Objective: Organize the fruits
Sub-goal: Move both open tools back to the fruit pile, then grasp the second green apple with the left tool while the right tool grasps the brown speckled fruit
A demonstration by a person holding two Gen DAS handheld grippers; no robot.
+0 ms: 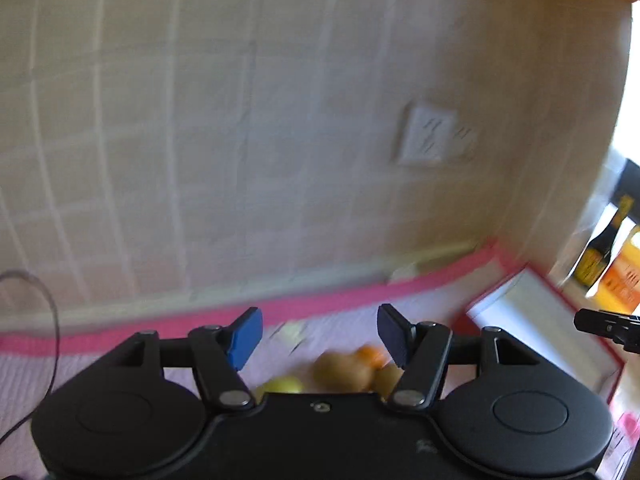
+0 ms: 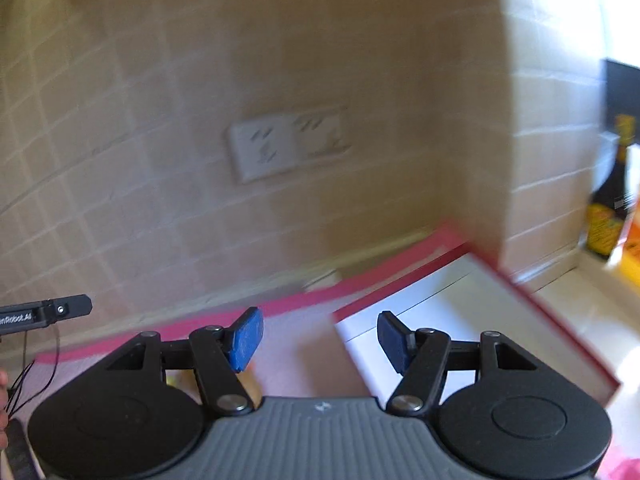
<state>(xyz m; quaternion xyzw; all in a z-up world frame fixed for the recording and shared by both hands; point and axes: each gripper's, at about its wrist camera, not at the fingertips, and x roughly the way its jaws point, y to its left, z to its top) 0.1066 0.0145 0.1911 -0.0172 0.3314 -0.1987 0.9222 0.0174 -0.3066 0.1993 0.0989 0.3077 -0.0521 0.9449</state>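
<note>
Both views are pretty blurry. My left gripper [image 1: 320, 336] has its blue pads wide apart with nothing between them, hanging over the pink cloth [image 1: 120, 360]. The fruits [image 1: 344, 368] sit in a little pile right below and just past it: a couple of brownish ones, an orange one behind, a yellow one on the near left. The red-edged white box [image 1: 536, 320] is off to the right of the pile. My right gripper [image 2: 320, 338] is also spread open and empty, sitting near the box's [image 2: 460, 312] left edge. Tiled wall with a socket plate [image 2: 288, 144] at the far side.
</note>
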